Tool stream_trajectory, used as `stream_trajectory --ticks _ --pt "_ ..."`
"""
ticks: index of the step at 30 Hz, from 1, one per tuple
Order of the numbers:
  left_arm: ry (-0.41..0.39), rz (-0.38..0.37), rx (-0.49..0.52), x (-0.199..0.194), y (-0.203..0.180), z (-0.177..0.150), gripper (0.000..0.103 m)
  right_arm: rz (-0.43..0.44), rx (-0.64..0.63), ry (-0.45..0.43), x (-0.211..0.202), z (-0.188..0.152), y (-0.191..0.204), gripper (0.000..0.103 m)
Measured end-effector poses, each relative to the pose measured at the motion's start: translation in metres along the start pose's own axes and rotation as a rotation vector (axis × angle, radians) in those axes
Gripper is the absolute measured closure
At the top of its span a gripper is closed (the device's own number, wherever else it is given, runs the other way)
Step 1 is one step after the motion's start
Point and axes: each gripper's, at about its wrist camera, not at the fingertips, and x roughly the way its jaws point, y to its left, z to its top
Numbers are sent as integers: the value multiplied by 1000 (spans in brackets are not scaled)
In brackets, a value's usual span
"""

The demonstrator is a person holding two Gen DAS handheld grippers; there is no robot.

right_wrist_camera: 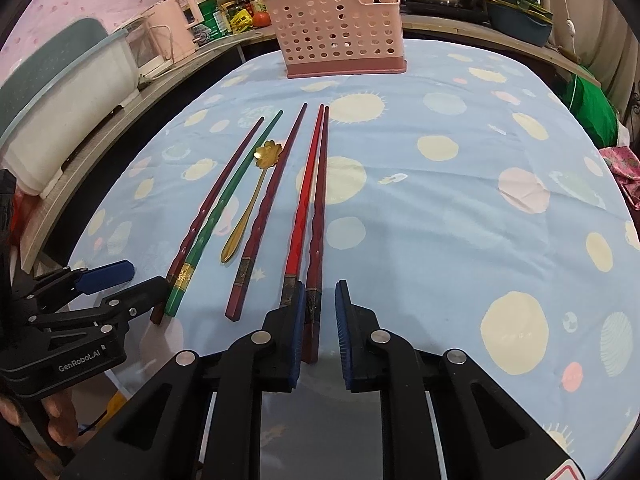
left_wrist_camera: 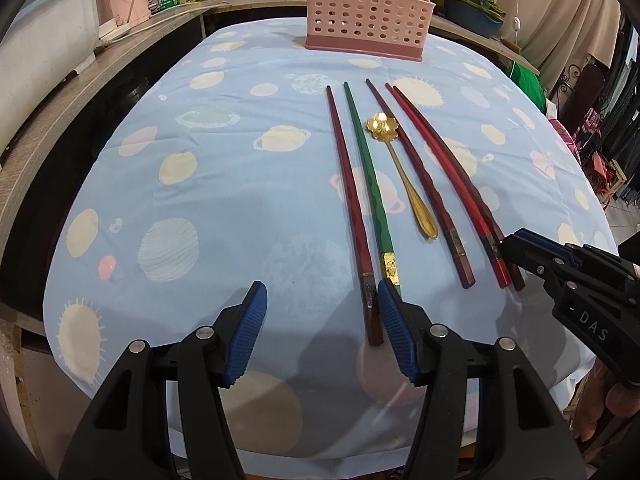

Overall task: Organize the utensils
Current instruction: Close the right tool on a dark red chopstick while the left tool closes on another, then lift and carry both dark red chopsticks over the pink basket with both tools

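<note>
- Dark-red chopstick (right_wrist_camera: 316, 240) lies lengthwise away from the right gripper (right_wrist_camera: 318, 312), handle end between its narrow fingers (right_wrist_camera: 298, 320); whether the pads press it I cannot tell.
- Left gripper (left_wrist_camera: 322, 308) stands half open, the leftmost maroon chopstick (left_wrist_camera: 352, 208) just inside its right-hand pad, untouched.
- Count: five chopsticks, one gold spoon (left_wrist_camera: 400, 168), one pink basket (left_wrist_camera: 368, 12) at the upper middle, far across the table (left_wrist_camera: 200, 200).
- Right hand is nearer a pickup.
</note>
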Motion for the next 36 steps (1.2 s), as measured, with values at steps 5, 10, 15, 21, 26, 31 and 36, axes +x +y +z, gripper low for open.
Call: stream_trajectory --ticks 5,10,15,21,26,31,36 --pt "-4 24 7 2 0 -1 54 -20 -14 0 2 -3 3 96" --pt "-10 32 7 2 2 -1 58 -16 -10 -2 2 -2 2 96" --pt "-18 40 -2 2 6 0 79 -11 -5 -3 2 -3 1 96" --pt "-16 21 -25 2 12 1 94 -10 -2 -3 2 -2 0 96" --pt "-12 9 -34 2 13 3 96 -11 10 -12 -1 0 -2 96" --pt "-18 -9 -58 -3 17 8 96 -5 26 -38 -9 7 -5 96" --pt "-47 -15 -72 -16 20 18 96 -1 45 -81 -22 18 -10 96"
